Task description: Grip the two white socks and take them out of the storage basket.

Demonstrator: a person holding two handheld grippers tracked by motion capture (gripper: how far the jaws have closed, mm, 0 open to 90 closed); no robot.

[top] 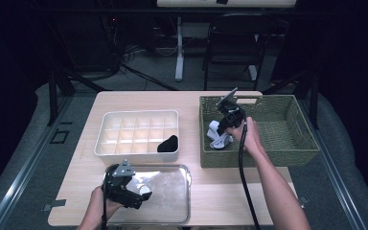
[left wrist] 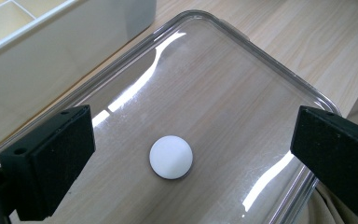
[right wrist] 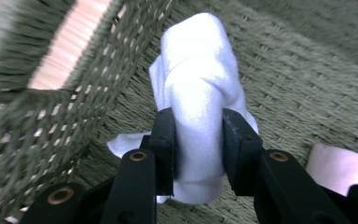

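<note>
In the high view the right gripper reached into the near left corner of the green woven basket, right of centre in the frame, over a bundle of white cloth. The right gripper view brought that closer: its jaws pinched a rolled white sock around the middle, pads pressed into the soft, creased fabric, with the roll rising toward the top of the frame and a loose end spilling out lower left against the basket wall. A second pale piece lay on the weave at lower right.

The left gripper hovered at the lower left of the high view above a clear tray on the bench. The left gripper view showed its jaws spread wide, nothing between them, and a small white round disc on the tray below. The high view alone showed the white divided organiser with a black sock in its lower right compartment.
</note>
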